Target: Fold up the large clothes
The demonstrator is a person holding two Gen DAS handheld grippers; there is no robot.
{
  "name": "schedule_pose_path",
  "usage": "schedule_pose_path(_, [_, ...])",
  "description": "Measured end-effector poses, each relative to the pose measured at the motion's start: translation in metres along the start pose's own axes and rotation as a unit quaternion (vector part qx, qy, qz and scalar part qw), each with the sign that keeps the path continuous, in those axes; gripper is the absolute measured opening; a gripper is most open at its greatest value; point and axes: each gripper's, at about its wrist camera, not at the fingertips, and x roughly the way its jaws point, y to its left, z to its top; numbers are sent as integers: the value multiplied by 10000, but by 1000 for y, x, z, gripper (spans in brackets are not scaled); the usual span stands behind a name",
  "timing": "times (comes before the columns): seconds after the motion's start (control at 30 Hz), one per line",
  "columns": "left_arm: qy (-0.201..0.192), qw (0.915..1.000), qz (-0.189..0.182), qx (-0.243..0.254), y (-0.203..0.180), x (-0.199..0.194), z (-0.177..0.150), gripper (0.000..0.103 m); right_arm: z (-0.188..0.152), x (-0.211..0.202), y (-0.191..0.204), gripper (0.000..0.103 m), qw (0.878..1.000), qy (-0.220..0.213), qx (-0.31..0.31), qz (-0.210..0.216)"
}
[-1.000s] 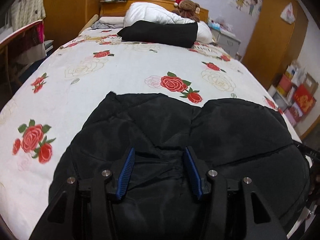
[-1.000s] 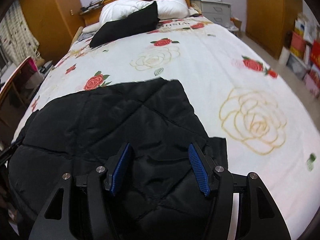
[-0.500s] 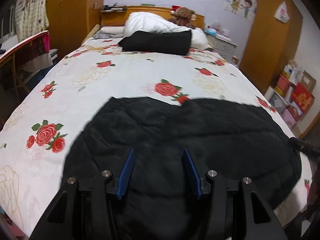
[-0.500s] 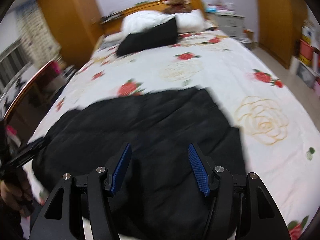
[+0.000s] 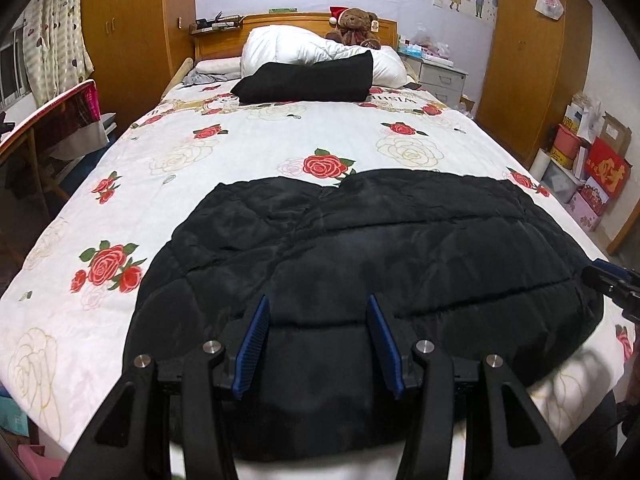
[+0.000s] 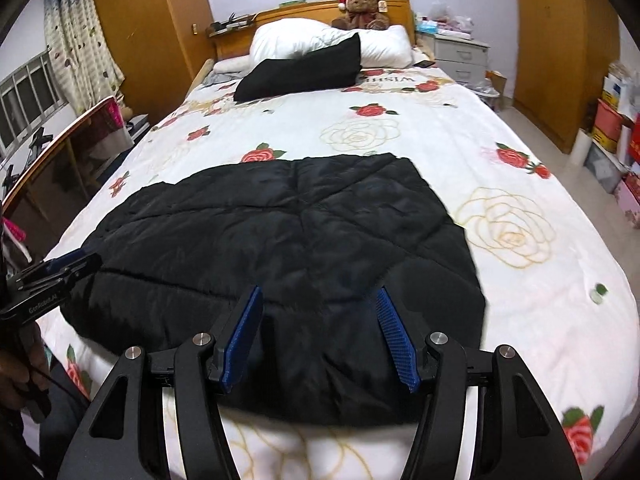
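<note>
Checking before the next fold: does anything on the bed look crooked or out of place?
The black jacket lies fairly flat on the bed, but its far edge is uneven, with a notch in the middle, and its near edge bulges in a curve. Both hand-held grippers, left and right, are open above it.

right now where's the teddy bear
In both wrist views the teddy bear sits at the far end of the bed against the wooden headboard, behind the white duvet and right of centre.
</note>
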Motion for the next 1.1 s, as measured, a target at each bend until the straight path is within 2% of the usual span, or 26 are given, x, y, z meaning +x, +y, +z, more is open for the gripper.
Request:
schedule_pose_path(0.23, [111,9998,-131,-27,-8,-26,-15,54,-19,-29,2,60,10000,-18,55,-24])
schedule_pose_path(0.37, [23,9999,-161,-46,-11,-46,-23,62,-27,-45,15,60,9999,-95,-4,32])
schedule_pose_path(0.77, [-48,9995,-273,-161,-15,-88,-42,63,-44,-74,54,60,9991,-256,-301,140])
schedule_pose_path(0.9, [-130,9989,-389,-232,-16,-93,-44,63,-49,-78,61,60,9986,-329,-397,106])
schedule_pose_path(1.1, [52,9987,-383,-331,-16,-84,-49,63,-53,-72,62,60,9988,-231,-415,81])
